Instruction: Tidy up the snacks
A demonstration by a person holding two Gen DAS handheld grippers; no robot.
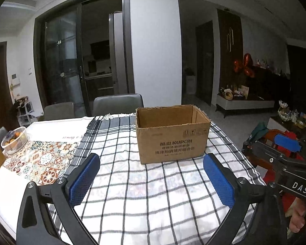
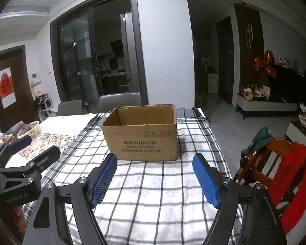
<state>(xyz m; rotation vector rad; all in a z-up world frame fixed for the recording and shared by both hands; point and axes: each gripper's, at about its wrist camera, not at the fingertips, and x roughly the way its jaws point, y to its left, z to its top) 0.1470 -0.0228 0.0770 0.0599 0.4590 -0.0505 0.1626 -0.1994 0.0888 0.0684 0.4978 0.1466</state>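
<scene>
Left wrist view: the open cardboard box [image 1: 173, 134] shows only its brown inner walls; its floor is hidden behind the near wall, so what lies inside cannot be told. The box stands on the checked cloth [image 1: 144, 194] toward the table's far edge, nearer the right side. The left gripper [image 1: 152, 180] has its blue pads spread wide with nothing between them, only cloth beneath. At this view's right margin the right gripper [image 1: 283, 159] is cut off, and part of a hand [image 1: 297, 216] shows below it.

The right wrist view shows the right gripper [image 2: 155, 180] from behind, its jaws parted fairly wide and empty, the box [image 2: 141, 135] just beyond the tips. It also shows the left gripper [image 2: 30, 153] at its left margin, and a wooden chair [image 2: 275, 159] draped in red cloth by the table's right edge, which the left view catches only in part.

Only the left view shows clearly the patterned mat [image 1: 40, 159] and a white basket [image 1: 14, 139] of round items at the table's left edge; its contents are too small to name. Two grey chairs [image 1: 117, 106] stand at the far edge before dark glass doors [image 1: 81, 57]. The room is dim.
</scene>
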